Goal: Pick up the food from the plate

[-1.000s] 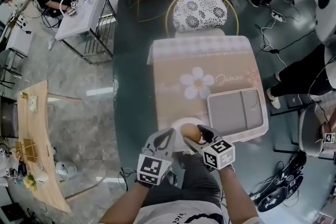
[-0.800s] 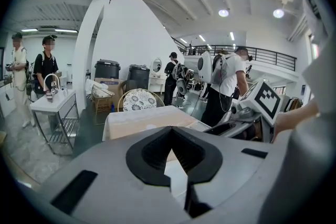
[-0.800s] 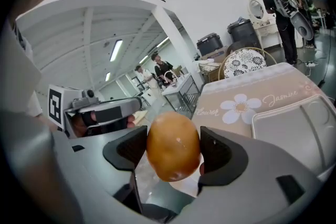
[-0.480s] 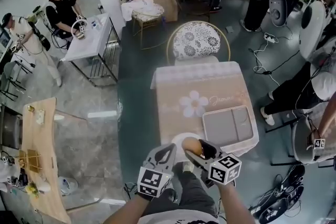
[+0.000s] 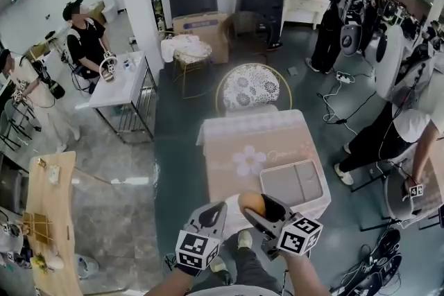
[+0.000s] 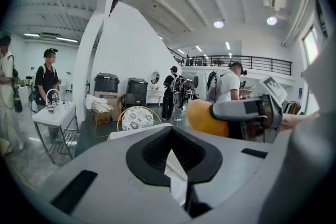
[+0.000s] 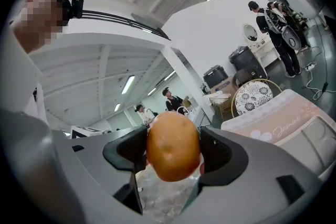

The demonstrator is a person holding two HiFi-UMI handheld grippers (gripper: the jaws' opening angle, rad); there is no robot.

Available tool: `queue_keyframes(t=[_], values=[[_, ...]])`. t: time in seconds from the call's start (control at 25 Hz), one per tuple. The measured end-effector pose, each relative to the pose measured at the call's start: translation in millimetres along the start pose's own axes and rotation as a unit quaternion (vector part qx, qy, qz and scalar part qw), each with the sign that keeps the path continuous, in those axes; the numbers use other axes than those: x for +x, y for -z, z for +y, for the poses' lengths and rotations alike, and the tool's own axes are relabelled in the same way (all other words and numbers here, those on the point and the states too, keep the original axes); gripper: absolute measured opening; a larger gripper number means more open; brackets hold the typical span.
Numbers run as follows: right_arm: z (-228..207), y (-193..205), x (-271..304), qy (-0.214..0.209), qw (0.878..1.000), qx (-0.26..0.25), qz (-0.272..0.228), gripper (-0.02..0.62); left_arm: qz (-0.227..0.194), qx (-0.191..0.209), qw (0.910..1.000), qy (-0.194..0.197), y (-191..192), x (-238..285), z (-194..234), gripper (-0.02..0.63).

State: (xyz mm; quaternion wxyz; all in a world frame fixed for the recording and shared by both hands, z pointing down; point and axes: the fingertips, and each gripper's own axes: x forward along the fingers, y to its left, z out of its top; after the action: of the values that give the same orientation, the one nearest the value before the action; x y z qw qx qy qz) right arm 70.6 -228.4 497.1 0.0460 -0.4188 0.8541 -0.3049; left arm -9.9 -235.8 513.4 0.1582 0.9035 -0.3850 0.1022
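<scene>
Grey plastic fills my leftmost sight line: the left gripper (image 5: 214, 211) hangs at the near edge of the surface (image 5: 243, 142), its fingers pressed together with nothing between them. I read that as a parked pose. It sits just beside the work, tilted up, and in its own view the room and the other tool show past its tips. That tells me it is standing off so as not to crowd the grasp.

Moving right, the white plate (image 5: 232, 217) peeks out between the two tools at the front lip of the cloth-covered surface, mostly hidden by them.

Next comes the food (image 7: 173, 145), a smooth, rounded, orange-brown piece, perhaps a bun. The right gripper (image 5: 260, 208) has it, with the fingers (image 7: 220, 152) clamped on opposite flanks near its widest part, which seems the sensible place on a round, smooth thing that could squirt out if pinched near one end. From the left gripper view the piece shows against the open room, so I judge it raised off the plate and carried in the air.

Further right, an empty grey divided tray (image 5: 291, 182) lies near the surface's corner, well placed to receive it.
</scene>
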Motion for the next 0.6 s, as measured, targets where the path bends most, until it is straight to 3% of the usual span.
queue_keyframes(t=[0.6], values=[[47.4,-58.4,-36.9,-0.001,0.996,-0.030,-0.089,0.291,-0.072,-0.005,0.9963,0.046,-78.1,-23.6,-31.7,0.005]])
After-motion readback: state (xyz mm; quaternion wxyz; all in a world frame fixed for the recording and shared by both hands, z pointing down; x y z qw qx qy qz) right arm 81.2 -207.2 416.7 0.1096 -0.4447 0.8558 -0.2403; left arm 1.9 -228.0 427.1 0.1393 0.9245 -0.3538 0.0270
